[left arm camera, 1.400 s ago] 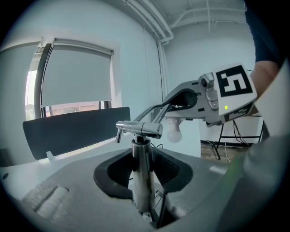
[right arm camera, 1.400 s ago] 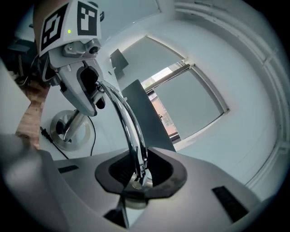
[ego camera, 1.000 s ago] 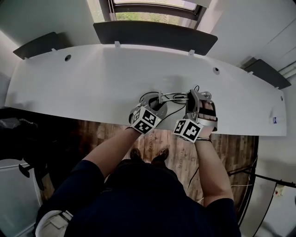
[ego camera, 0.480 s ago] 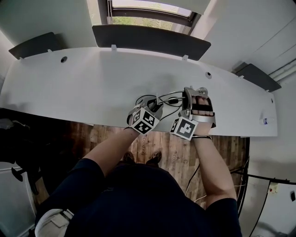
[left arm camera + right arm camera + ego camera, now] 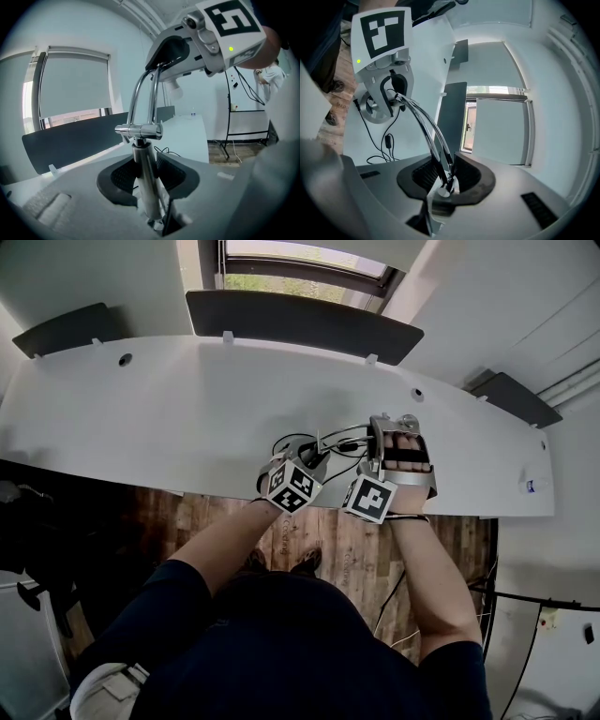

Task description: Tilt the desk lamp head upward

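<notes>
Jaws: L gripper (image 5: 146, 180) clamps post (image 5: 142, 159), R gripper (image 5: 446, 180) clamps head (image 5: 439, 192) | grips set | up-tilt prob. not done yet

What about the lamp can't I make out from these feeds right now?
- Lamp head: head view, under the right gripper and hand; right gripper view shows only a sliver between its jaws, so tilt angle unreadable.
- Lamp base: head view, mostly covered by the left gripper.
- Small item at the desk's right end: too small to identify.
</notes>
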`<state>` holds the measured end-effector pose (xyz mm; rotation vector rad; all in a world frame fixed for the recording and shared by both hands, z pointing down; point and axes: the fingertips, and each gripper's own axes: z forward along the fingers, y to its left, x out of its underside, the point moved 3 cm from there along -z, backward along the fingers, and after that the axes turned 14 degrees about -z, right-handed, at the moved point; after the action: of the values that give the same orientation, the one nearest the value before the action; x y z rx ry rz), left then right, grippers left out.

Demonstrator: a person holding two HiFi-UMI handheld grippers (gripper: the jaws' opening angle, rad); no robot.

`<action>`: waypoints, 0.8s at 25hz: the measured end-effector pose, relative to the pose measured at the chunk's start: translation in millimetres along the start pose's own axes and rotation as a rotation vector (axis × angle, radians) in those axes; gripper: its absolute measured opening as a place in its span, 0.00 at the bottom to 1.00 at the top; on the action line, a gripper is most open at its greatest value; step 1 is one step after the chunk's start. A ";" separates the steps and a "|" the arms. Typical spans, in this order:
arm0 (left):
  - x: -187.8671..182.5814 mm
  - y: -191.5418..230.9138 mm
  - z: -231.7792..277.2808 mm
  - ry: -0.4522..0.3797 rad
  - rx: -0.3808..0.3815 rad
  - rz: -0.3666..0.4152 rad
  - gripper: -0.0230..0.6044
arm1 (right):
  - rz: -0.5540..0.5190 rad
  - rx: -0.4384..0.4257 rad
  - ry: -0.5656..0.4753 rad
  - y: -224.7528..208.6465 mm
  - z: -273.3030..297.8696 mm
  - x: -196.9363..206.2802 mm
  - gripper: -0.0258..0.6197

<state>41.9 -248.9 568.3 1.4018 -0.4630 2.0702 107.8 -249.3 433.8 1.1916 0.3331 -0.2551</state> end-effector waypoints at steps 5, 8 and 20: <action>-0.2 2.0 0.4 -0.005 -0.007 -0.009 0.23 | -0.029 -0.010 0.004 -6.2 -0.3 -4.6 0.19; -0.4 1.4 1.2 -0.002 -0.004 -0.010 0.23 | -0.035 -0.006 0.005 -5.4 0.1 -3.9 0.19; -1.0 -0.8 -10.9 0.037 0.031 0.065 0.31 | -0.021 0.004 -0.004 3.0 -17.0 -0.7 0.46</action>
<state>34.8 -242.2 563.1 1.3805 -0.4681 2.1599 106.2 -232.4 431.1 1.1914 0.3418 -0.2762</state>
